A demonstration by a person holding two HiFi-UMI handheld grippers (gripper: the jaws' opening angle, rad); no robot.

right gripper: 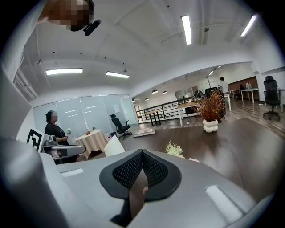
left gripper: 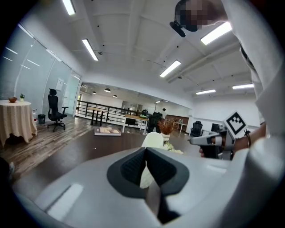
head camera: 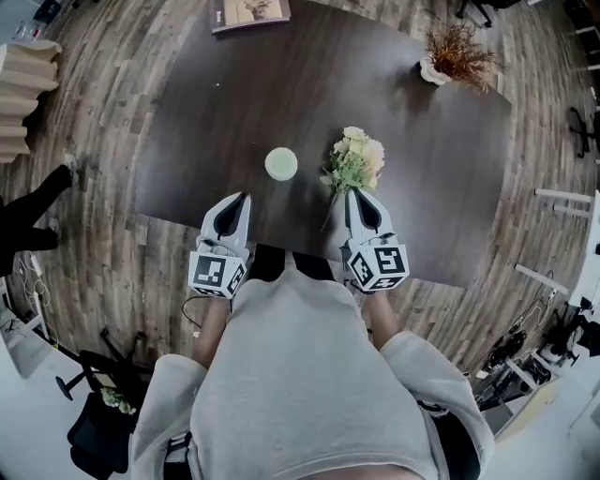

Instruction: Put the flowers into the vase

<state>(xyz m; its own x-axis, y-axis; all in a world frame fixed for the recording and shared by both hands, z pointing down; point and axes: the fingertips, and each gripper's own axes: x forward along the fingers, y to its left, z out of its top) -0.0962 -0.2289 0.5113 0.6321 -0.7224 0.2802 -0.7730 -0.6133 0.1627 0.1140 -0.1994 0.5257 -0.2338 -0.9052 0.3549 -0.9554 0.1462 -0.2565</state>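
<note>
A pale green vase (head camera: 281, 164) stands upright on the dark table (head camera: 234, 84). A bouquet of cream and green flowers (head camera: 356, 159) lies just right of it, its stems pointing toward the near edge. My left gripper (head camera: 246, 197) hovers over the near edge, just short of the vase, jaws shut and empty. My right gripper (head camera: 354, 192) sits right behind the bouquet, also shut, holding nothing. The left gripper view shows the vase (left gripper: 153, 140) straight beyond the jaws and the flowers (left gripper: 173, 150) beside it. In the right gripper view the flowers (right gripper: 174, 149) peek over the jaws and the vase (right gripper: 113, 146) shows at the left.
A white pot of dried brown plants (head camera: 455, 56) stands at the table's far right corner. A book (head camera: 249, 13) lies at the far edge. A cloth-covered side table (head camera: 23, 84) and a person in dark clothes (head camera: 33, 211) are off to the left on the wooden floor.
</note>
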